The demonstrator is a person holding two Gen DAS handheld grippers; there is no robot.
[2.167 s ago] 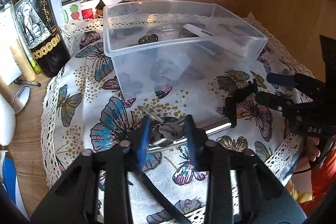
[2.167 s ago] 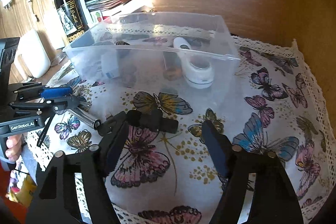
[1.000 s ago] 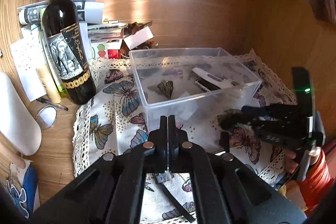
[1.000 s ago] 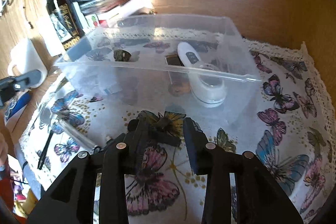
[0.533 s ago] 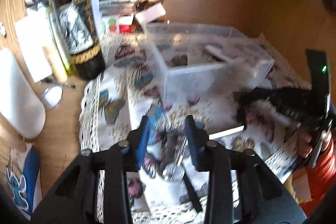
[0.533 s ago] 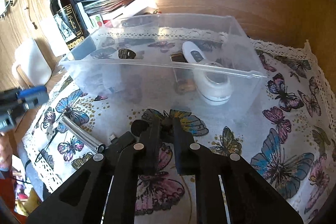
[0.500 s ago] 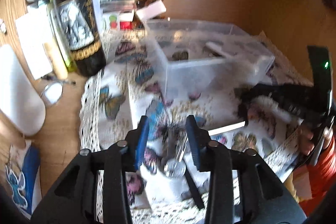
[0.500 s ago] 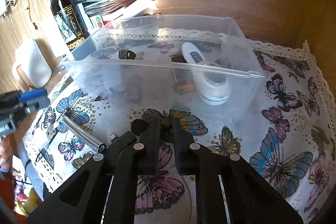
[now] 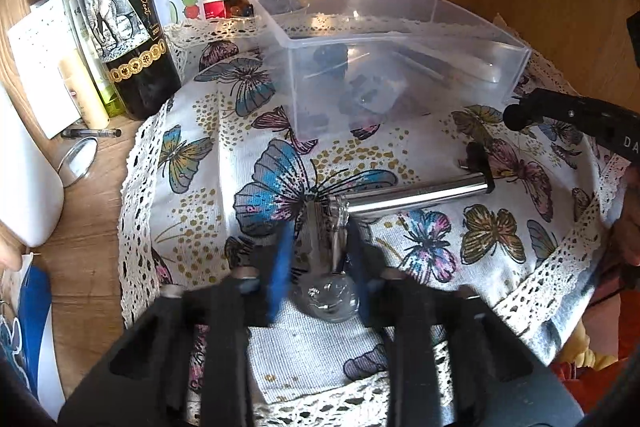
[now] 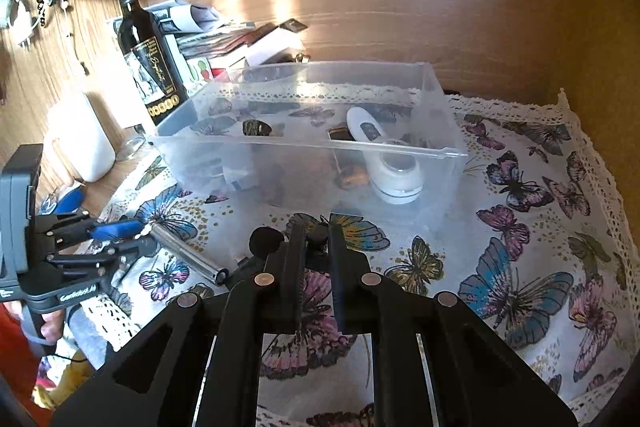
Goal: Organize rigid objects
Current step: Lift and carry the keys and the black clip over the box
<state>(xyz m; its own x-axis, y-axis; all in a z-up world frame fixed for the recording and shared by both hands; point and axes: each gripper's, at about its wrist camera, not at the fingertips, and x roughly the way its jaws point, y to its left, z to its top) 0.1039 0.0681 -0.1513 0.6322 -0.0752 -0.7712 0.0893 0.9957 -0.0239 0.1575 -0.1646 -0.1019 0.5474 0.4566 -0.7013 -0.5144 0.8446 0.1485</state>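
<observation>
While left gripper (image 9: 318,251) straddles keys (image 9: 326,267) with jaws apart, right gripper (image 10: 314,259) clamped on black clip (image 10: 266,241), bin (image 10: 440,155) wall just ahead, cloth (image 10: 520,267) open rightward.

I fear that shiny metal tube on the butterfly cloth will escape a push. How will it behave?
The polished cylindrical metal tube lies on its side, so it will probably roll if nudged. Its mirror finish looks slippery for a claw. It looks rigid, unlikely to bend.

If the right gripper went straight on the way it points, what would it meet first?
Most likely the near wall of the clear plastic bin; the right gripper, shut on a small black object, points at it. Depth is uncertain.
</observation>
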